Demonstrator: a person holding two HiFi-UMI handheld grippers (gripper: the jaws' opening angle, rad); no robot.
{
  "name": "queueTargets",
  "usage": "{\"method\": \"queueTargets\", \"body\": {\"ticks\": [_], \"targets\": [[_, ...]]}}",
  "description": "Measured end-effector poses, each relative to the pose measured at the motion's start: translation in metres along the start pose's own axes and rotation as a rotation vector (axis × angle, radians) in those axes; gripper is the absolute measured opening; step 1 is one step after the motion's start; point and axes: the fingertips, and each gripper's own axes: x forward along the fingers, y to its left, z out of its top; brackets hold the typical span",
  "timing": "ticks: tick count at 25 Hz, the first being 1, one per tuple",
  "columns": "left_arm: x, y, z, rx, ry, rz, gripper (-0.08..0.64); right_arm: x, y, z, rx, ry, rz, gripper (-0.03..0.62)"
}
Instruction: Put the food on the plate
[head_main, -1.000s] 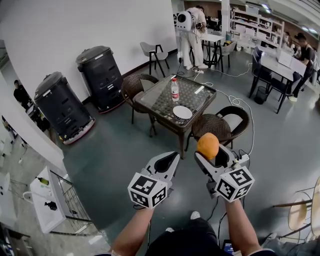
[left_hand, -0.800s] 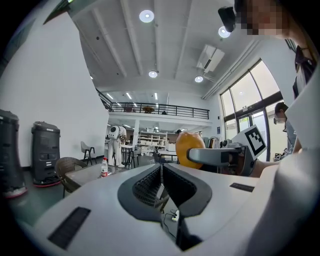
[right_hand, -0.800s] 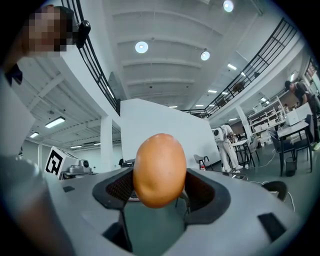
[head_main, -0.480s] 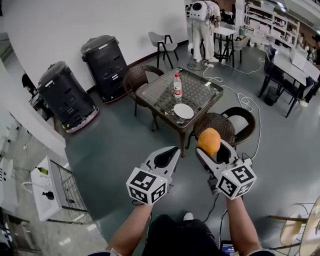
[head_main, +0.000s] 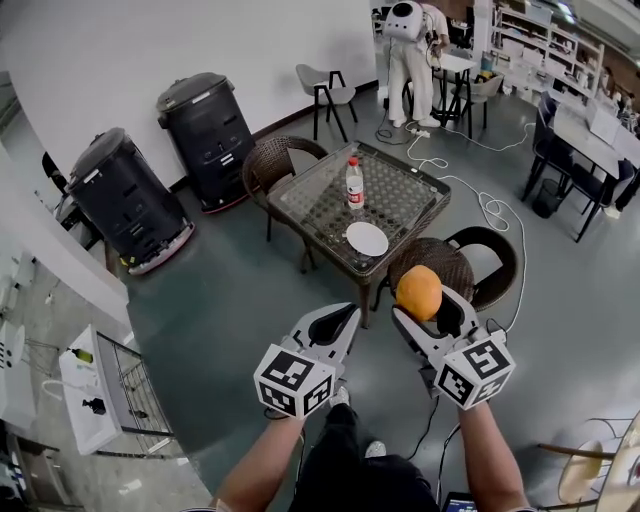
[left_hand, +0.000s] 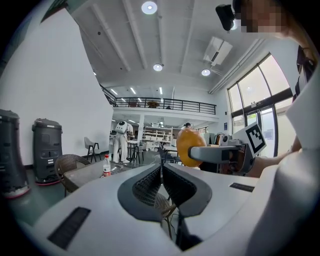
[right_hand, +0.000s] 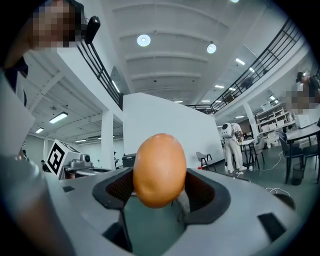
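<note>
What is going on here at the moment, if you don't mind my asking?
A person holds tongs in each hand. The right tongs are clamped on a round orange food item, held up in the air. The left tongs are shut and empty beside them. The white plate lies bare on the glass-topped table ahead, near a bottle. The person stands short of the table, so the food is not yet on the plate.
</note>
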Motion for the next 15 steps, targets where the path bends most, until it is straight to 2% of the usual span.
{"method": "queueTargets", "body": {"ticks": [10,15], "targets": [[0.071,0.096,0.013,-0.025,-0.012,-0.07,0.021,0.104,-0.054,0.008,-0.017,0.038,-0.062,0.313],[0.099,0.147,0.024,-0.006,-0.004,-0.108,0.021,0.159,-0.071,0.013,-0.026,0.049,-0.088,0.313]]}}
